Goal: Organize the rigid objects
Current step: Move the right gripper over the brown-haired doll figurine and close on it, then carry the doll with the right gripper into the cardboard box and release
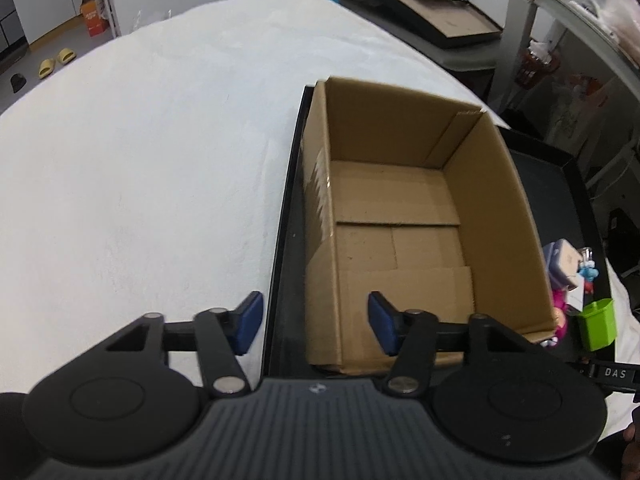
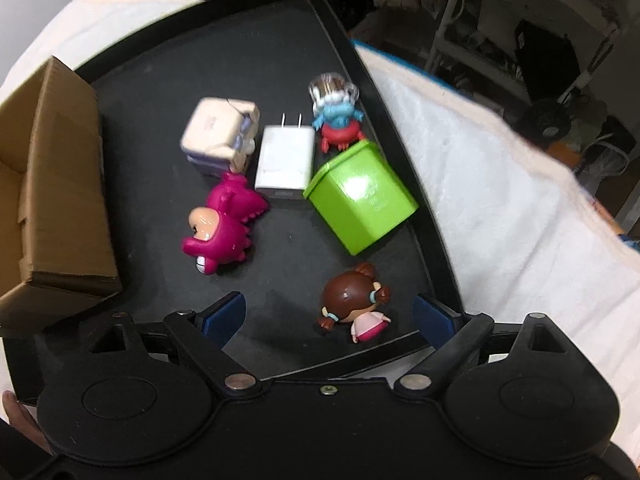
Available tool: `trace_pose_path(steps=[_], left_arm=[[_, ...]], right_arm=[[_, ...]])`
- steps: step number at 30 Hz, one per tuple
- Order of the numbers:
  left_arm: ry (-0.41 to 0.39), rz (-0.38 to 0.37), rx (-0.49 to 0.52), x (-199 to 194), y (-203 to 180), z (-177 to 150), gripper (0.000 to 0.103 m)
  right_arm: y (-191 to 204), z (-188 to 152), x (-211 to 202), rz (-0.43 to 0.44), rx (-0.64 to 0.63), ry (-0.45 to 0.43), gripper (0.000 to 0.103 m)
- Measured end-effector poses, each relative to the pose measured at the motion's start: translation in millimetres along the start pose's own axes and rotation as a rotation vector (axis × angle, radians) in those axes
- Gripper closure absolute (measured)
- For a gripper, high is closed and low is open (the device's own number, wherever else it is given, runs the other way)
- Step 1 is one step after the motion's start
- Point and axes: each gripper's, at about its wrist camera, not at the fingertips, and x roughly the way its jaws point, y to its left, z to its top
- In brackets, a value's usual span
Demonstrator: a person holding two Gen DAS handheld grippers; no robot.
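My right gripper [image 2: 330, 316] hung with jaws wide and empty over the near doll figurine [image 2: 354, 304] on the black tray [image 2: 280, 40]. It looked light, stiff, slippery; I'd pinch its round head. The left gripper [image 1: 316, 322], half-open, straddled the cardboard box [image 1: 500, 208] wall.

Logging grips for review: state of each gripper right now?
Left gripper: open, holding nothing, astride the cardboard box wall.
Right gripper: open, empty, above the doll.

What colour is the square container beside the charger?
Bright green container, clearest in the right wrist view.
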Motion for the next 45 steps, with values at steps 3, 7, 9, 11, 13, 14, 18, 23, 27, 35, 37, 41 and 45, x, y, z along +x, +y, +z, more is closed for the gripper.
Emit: trace_pose_path(steps=[3,7,9,11,13,14,18,23,27,35,37,41,45], left_arm=[[0.015,-0.011,-0.001,4.7,1.4,-3.3,0.071],[0.004,-0.006,-0.012,3.7,5.0,-8.1,0.092],[-0.006,0.004,-0.004,1.2,4.8,-9.8,0.092],[-0.007,-0.001,-0.005,-0.5,5.7,-11.6,0.092],[-0.010,-0.003,-0.006,-1.7,5.8,-13.1,0.092],[-0.013,-0.005,-0.007,-2.3,6.7,-13.8,0.092],[-0.011,-0.018,-0.008,-1.9,9.4,-14.4,0.092],[-0.011,-0.033,-0.008,-2.0,13.2,-10.2,0.091],[-0.005,-0.056,-0.010,-1.3,16.5,-10.0,0.090],[0.012,-0.094,-0.017,0.2,21.7,-7.8,0.089],[0.014,-0.106,-0.023,0.4,23.8,-7.0,0.089],[0.016,-0.119,-0.030,2.1,26.3,-6.2,0.089],[0.010,-0.129,-0.023,1.5,27.1,-7.4,0.088]], right_arm=[[-2.5,2.5,15.6,0.026,0.019,0.053,0.030],[-5.4,3.2,23.0,0.045,0.048,0.081,0.059],[-3.5,1.9,19.9,0.047,0.036,0.067,0.061],[-3.2,0.1,16.5,0.059,0.033,0.055,0.062],[-3.5,-1.9,10.7,0.060,0.034,0.036,0.062],[-2.9,-3.3,7.1,0.061,0.032,0.025,0.062],[2.0,-8.5,-6.5,0.059,0.023,-0.012,0.062],[7.1,-7.9,-22.3,0.055,0.006,-0.066,0.062],[14.9,-7.4,-35.4,0.046,-0.020,-0.096,0.062],[30.3,-3.4,-68.2,0.046,-0.049,-0.175,0.062],[36.3,-2.5,-74.1,0.048,-0.057,-0.194,0.062],[51.3,-2.5,-86.4,0.037,-0.089,-0.224,0.062],[64.6,-3.2,-94.2,0.041,-0.117,-0.244,0.062]])
